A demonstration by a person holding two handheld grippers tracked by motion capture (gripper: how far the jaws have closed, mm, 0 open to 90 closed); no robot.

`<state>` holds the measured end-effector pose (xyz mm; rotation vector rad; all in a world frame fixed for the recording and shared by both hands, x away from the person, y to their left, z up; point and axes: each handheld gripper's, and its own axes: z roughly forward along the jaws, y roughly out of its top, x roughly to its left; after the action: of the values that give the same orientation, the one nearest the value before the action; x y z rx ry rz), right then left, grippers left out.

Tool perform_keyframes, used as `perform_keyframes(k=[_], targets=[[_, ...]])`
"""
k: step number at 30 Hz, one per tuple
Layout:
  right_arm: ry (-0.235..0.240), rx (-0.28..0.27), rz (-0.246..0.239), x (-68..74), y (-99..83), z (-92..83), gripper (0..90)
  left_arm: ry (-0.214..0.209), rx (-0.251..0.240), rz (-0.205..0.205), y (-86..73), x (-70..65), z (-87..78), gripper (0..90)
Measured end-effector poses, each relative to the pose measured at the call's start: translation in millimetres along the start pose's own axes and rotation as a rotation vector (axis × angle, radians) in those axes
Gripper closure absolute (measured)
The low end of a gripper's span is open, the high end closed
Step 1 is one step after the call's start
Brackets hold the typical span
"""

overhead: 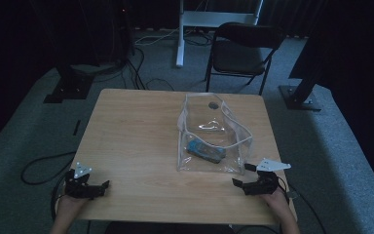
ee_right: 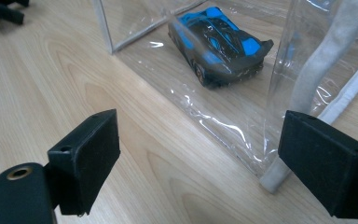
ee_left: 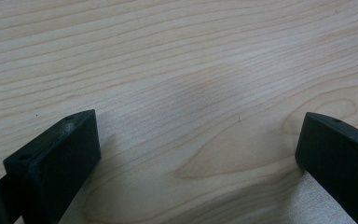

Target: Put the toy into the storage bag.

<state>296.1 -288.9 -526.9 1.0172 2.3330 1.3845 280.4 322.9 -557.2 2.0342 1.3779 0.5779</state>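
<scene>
**Grippers spread, toy car inside clear bag**

Left gripper [overhead: 99,187]: resting at the near left edge of the wooden table [overhead: 136,136], jaws spread wide, nothing between them — bare wood grain between the pads in the left gripper view. Held by the left hand [overhead: 68,207] at roughly 7 o'clock from the table centre.

Right gripper [overhead: 243,175]: at roughly 5 o'clock from the table centre, held by the right hand [overhead: 277,199], jaws likewise released and empty. Positioned just beside the near right corner of the clear plastic bag [overhead: 213,134]; not touching it, as far as visible.

Bag: upright, open at the top, white-trimmed edges, right of table centre.

Toy car [ee_right: 219,44]: black and blue, lying on the bag floor — at 12 o'clock from the right gripper's jaws, behind the transparent wall.
</scene>
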Motion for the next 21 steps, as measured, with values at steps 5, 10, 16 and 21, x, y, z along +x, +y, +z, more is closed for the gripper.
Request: perform_keyframes(k=[5,10,16,21], targets=[[0.016,0.010,-0.012,0.6,-7.8,-0.9,11.7,0.000,0.000,0.001,0.0,0.0,0.0,0.3],[0.000,0.036,0.002,-2.7,-17.2,-1.8,11.7,0.000,0.000,0.000,0.0,0.0,0.0,0.3],[-0.041,0.065,0.029,-7.3,-27.5,-2.6,11.7,0.000,0.000,0.000,0.0,0.0,0.0,0.3],[-0.127,0.079,0.054,-11.5,-32.1,-2.9,11.1,0.000,0.000,0.001,0.0,0.0,0.0,0.3]])
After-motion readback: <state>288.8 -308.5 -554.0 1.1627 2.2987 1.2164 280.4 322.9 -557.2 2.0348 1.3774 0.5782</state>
